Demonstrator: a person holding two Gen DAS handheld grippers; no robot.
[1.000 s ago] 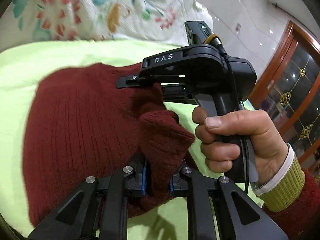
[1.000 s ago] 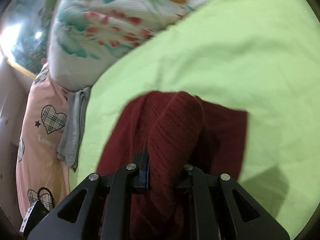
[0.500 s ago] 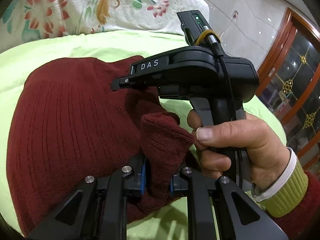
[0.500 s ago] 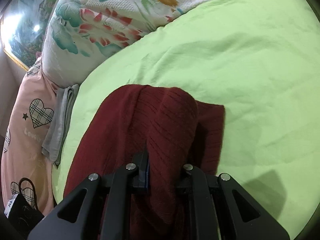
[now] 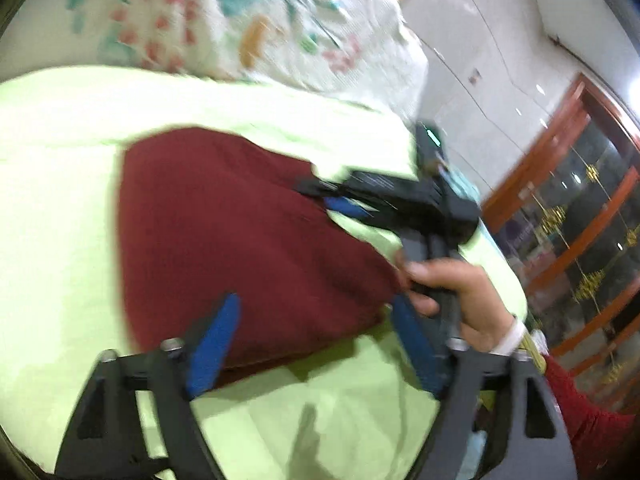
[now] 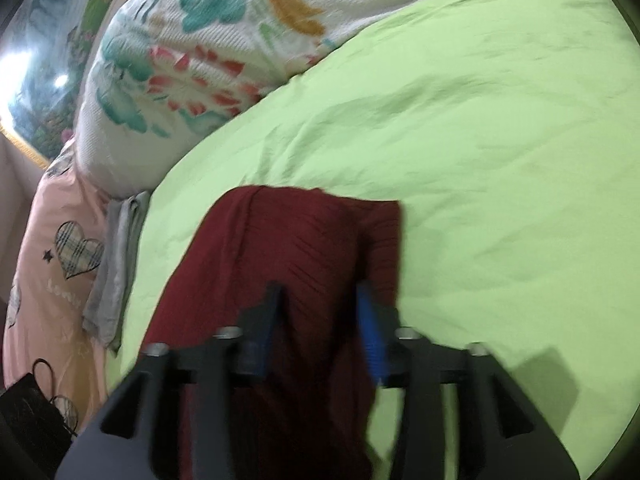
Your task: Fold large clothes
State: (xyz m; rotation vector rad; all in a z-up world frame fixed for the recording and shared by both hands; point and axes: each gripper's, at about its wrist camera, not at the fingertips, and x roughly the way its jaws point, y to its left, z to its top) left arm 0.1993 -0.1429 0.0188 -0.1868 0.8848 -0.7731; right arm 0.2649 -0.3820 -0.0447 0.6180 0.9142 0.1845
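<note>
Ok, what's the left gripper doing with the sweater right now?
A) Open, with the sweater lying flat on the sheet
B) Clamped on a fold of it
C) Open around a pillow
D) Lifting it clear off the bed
A: the left gripper has just been opening, its blue pads stand wide apart with nothing pinched, and the sweater lies on the green sheet.

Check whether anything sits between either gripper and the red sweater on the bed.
Nothing visible does. The red sweater lies on the green sheet, directly under both. The left gripper and right gripper have just been opening, and the knit no longer looks pinched.
</note>
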